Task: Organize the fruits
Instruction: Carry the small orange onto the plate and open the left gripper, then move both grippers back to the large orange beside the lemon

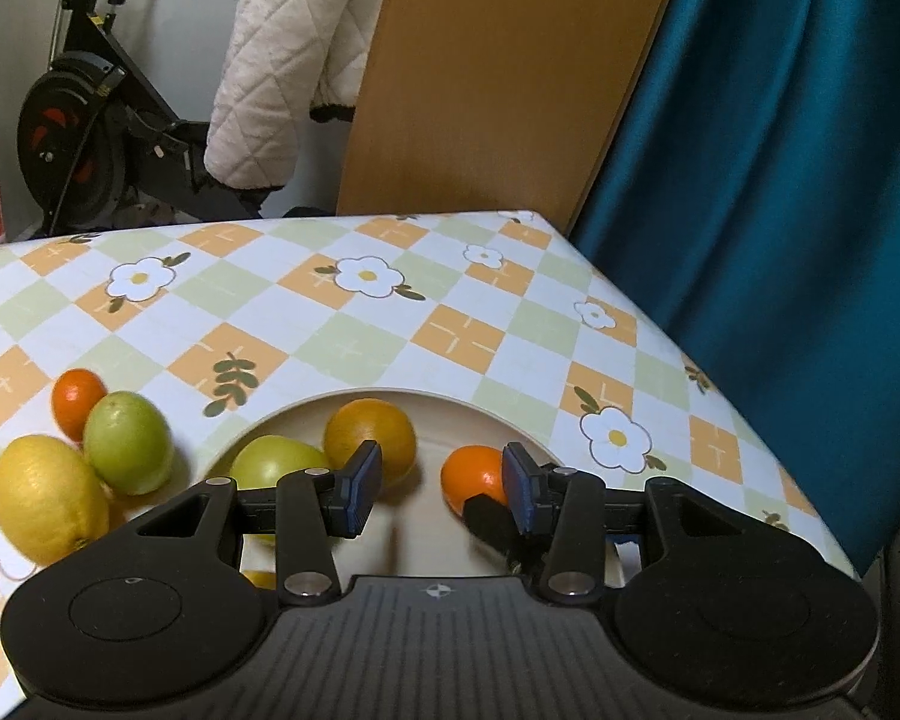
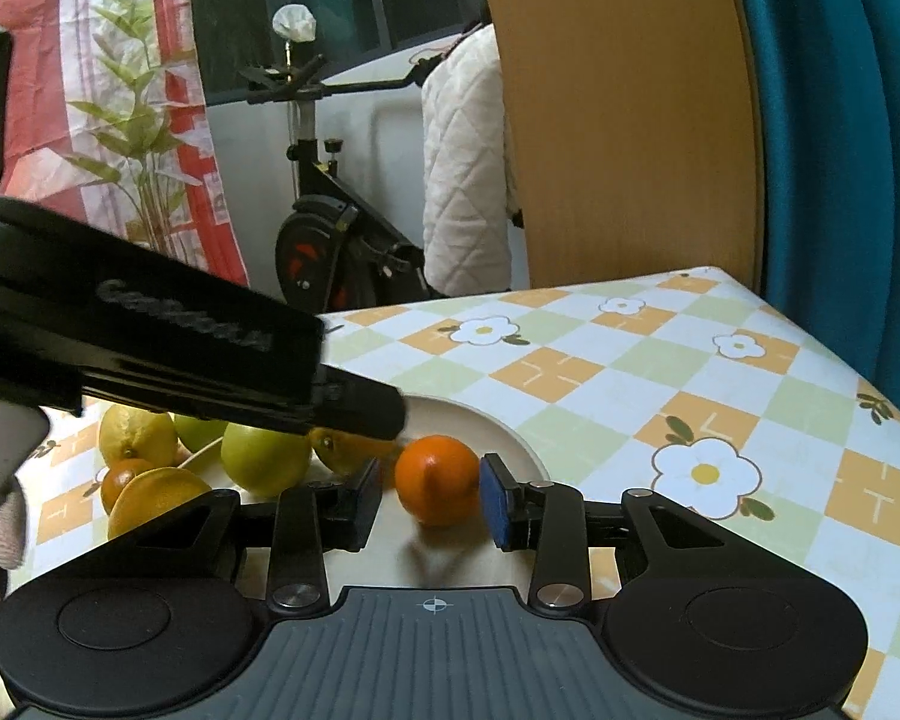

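Observation:
A cream plate (image 1: 390,546) lies on the checked tablecloth. On it are a green fruit (image 1: 270,462), a yellow-orange fruit (image 1: 369,432) and a small orange mandarin (image 1: 471,474). My left gripper (image 1: 443,489) is open above the plate, empty. Off the plate to the left lie a lemon (image 1: 45,495), a green fruit (image 1: 127,441) and a small mandarin (image 1: 77,402). In the right wrist view my right gripper (image 2: 431,501) is open with the mandarin (image 2: 438,477) between its pads (image 2: 497,501), at the plate (image 2: 510,438). The left gripper body (image 2: 150,348) crosses above.
The table's right edge (image 1: 720,384) drops off beside a teal curtain (image 1: 780,180). A wooden board (image 1: 498,72), a white quilted coat and an exercise bike (image 1: 84,132) stand behind the table. Another yellow fruit (image 2: 150,501) lies near the right gripper's left finger.

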A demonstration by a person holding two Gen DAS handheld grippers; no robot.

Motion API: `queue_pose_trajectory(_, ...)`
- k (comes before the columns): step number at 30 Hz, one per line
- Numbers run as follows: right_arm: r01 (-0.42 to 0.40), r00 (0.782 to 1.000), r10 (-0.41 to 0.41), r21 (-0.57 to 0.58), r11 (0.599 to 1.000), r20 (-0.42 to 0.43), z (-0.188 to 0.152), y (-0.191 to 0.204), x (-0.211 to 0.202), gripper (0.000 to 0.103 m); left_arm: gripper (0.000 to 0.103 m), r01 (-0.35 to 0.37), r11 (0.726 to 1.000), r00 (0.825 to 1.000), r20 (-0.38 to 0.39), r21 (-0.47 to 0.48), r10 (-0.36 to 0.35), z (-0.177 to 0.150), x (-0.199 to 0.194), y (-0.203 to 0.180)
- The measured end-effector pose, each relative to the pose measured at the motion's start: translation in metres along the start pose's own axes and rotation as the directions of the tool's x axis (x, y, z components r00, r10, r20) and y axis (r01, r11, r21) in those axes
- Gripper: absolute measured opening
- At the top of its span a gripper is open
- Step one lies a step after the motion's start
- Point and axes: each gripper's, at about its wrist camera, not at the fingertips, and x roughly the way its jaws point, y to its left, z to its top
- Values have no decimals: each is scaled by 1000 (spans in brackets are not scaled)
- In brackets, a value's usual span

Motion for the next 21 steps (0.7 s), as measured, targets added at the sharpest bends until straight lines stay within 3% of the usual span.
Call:
queue_pose_trajectory(9, -9, 999, 10, -38, 999, 41, -1, 9, -8, 34, 47, -6, 995, 994, 110, -96, 16, -5, -39, 31)
queue_pose_trajectory(21, -51, 998, 52, -22, 998, 48, 8, 32, -22, 34, 47, -148, 983, 979, 122, -110, 161, 1, -88, 90)
